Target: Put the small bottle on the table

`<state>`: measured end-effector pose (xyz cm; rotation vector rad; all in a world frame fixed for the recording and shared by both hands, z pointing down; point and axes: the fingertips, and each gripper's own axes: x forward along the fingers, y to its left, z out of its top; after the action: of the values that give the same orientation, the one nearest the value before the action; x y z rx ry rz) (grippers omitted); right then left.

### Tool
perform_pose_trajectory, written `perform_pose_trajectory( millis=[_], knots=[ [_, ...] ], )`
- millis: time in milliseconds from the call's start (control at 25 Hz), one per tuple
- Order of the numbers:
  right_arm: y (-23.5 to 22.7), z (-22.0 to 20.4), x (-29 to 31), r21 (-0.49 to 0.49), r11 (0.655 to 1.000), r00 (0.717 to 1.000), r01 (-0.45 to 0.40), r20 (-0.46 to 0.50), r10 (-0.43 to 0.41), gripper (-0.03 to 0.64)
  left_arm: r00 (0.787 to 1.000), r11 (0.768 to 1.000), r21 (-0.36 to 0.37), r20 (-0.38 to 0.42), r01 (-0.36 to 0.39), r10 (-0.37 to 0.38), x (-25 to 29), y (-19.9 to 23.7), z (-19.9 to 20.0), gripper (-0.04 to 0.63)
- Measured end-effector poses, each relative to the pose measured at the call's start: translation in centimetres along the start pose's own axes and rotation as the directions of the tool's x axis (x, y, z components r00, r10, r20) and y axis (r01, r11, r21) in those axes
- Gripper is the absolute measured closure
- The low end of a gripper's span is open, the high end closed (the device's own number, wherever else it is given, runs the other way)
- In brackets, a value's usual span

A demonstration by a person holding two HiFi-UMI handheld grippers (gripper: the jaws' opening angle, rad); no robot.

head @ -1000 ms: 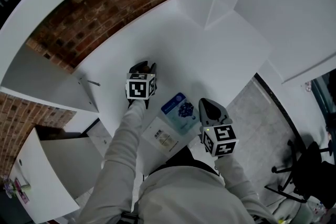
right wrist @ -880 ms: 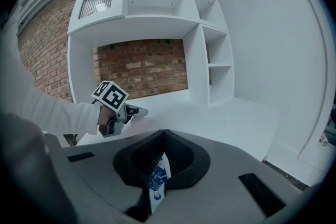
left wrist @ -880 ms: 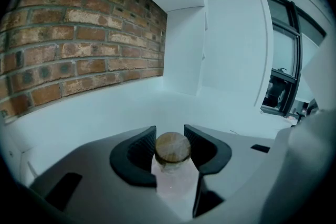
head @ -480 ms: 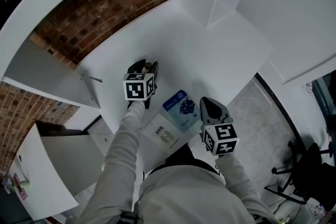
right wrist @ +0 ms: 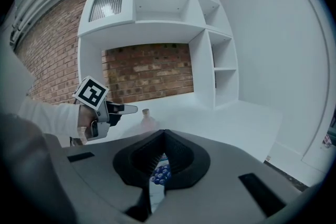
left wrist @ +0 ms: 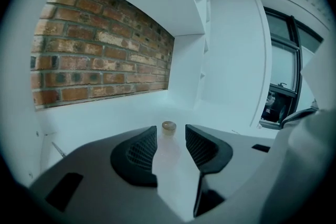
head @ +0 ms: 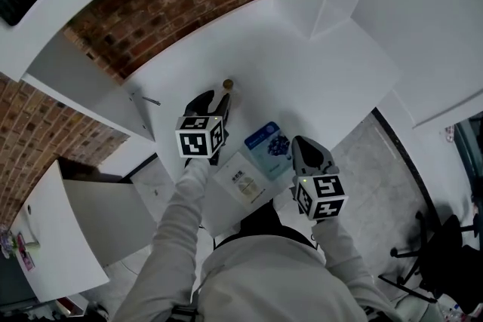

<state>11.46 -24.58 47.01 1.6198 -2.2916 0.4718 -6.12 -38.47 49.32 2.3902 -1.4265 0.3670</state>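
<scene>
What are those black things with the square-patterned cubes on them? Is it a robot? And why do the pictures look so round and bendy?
It isn't a robot. A person holds a tool in each hand, and each tool has two pinching jaws and a marker cube. One picture comes from a camera on the person's head, looking down. The other two come from small cameras that ride on the tools and look along their jaws. Their wide lenses bend the pictures.

The left gripper has just been opening its jaws, and they stand apart. The small bottle stands on the white table just in front of them, not pinched. The right gripper has its jaws together and holds nothing. A blue packet and a white paper lie on the table near the person.
</scene>
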Motion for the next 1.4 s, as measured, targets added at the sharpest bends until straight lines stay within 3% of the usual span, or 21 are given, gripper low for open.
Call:
perform_pose_trajectory(
  millis=[760,1400],
  knots=[
    [4.1,-0.5,-3.2,-0.024,0.999,0.998,-0.042,0.041,0.043,0.589,0.998,0.996,-0.074,0.043,-0.052,0.055,-12.7,-0.4,-3.7,0.546],
    [7.0,-0.9,-5.1,-0.042,0.996,0.995,-0.084,0.056,0.086,0.589,0.995,0.995,-0.052,0.059,-0.084,0.087,-19.4,-1.2,-5.8,0.563]
  ],
)
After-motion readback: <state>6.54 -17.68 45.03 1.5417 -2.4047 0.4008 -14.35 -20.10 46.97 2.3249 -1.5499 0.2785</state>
